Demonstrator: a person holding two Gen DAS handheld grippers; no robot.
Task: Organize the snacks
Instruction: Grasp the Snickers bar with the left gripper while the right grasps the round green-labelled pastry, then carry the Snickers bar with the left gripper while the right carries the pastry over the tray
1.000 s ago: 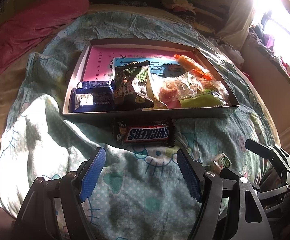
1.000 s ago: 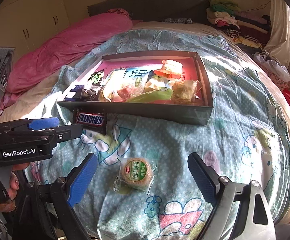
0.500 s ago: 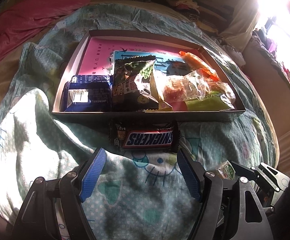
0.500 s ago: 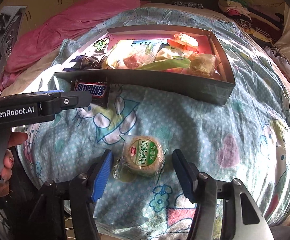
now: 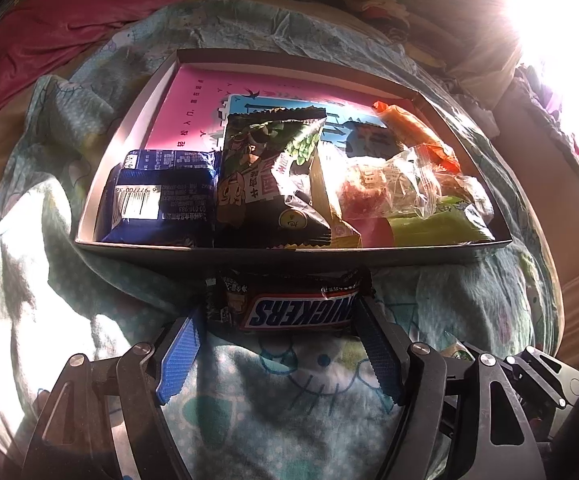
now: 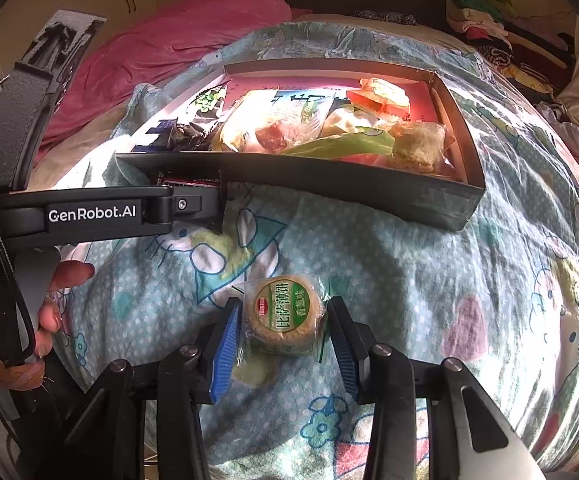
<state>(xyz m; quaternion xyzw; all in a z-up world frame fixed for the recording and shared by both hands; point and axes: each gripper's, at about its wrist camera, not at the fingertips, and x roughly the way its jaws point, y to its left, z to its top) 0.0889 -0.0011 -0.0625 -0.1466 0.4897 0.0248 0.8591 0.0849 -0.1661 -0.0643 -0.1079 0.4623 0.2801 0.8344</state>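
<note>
Most snacks already lie in the shallow grey cardboard box [image 5: 289, 256] on the bed. Two remain outside: the brown Snickers bar [image 5: 301, 312], just before the box wall between the wide-open left gripper [image 5: 277, 344], and the round green-labelled wrapped biscuit [image 6: 283, 314], which the right gripper [image 6: 283, 336] brackets, contact unclear

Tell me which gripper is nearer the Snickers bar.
Left. The left gripper has its jaws on either side of the Snickers bar below the box; the right gripper is farther off, around the round biscuit pack.
</note>
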